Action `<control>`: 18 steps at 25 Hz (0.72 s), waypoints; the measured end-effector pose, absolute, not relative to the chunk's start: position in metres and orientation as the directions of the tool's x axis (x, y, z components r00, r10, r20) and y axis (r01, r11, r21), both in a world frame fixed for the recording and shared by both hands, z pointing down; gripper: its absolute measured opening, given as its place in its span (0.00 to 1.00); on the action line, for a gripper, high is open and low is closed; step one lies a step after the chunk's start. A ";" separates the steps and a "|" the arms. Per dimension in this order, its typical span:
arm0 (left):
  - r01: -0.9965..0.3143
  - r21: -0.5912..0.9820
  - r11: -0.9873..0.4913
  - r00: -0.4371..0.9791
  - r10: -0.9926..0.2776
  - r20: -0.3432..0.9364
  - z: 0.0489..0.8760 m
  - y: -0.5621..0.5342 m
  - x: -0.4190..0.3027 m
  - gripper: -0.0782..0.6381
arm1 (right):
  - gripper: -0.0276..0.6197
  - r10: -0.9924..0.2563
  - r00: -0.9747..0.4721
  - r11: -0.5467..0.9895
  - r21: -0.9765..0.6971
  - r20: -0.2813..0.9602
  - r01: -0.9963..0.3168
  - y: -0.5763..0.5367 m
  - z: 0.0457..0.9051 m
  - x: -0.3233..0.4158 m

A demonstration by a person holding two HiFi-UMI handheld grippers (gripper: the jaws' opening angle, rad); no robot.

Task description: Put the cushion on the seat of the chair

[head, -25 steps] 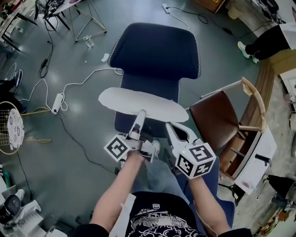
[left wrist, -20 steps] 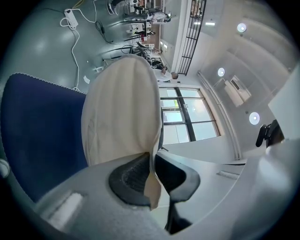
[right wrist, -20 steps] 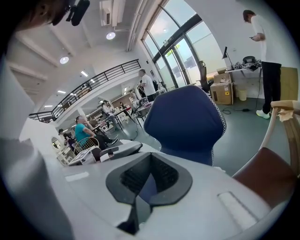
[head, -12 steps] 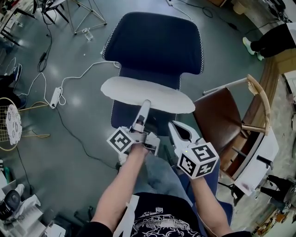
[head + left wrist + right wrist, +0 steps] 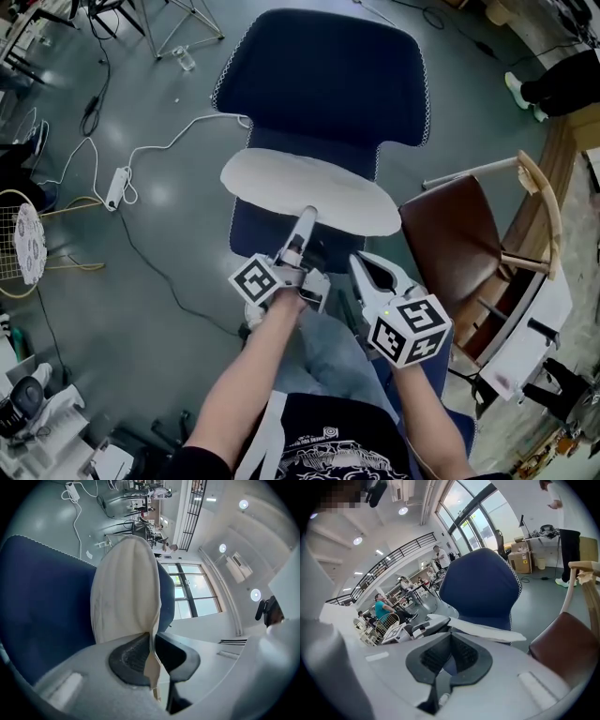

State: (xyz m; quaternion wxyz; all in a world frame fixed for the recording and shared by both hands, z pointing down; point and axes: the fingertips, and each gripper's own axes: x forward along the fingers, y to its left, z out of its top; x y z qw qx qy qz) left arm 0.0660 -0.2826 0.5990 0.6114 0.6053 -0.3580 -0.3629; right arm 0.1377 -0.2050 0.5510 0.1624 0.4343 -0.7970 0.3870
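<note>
A white oval cushion point(image 5: 309, 190) hangs flat over the seat point(image 5: 255, 236) of the dark blue office chair point(image 5: 323, 80). My left gripper point(image 5: 307, 218) is shut on the cushion's near edge. In the left gripper view the cloth edge is pinched between the pads at the left gripper point(image 5: 151, 640), and the cushion point(image 5: 124, 592) stands against the chair point(image 5: 42, 602). My right gripper point(image 5: 360, 263) is beside it on the right, apart from the cushion, shut with nothing in it. The right gripper view shows the right gripper point(image 5: 451, 637) below the cushion point(image 5: 487, 631) and the backrest point(image 5: 480, 590).
A brown wooden chair point(image 5: 459, 244) stands close on the right. A white cable and power strip point(image 5: 117, 187) lie on the grey floor at the left, near a wire racket point(image 5: 23, 248). A person's legs point(image 5: 562, 80) show at the upper right.
The left gripper has sunk with the cushion towards the blue seat. The right gripper has come down alongside it, still holding nothing.
</note>
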 end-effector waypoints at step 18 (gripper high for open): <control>-0.058 0.985 0.160 0.532 -0.830 0.166 0.662 -0.212 0.045 0.17 | 0.04 -0.535 -0.575 0.306 -0.492 0.619 -0.815 -0.187 0.569 0.125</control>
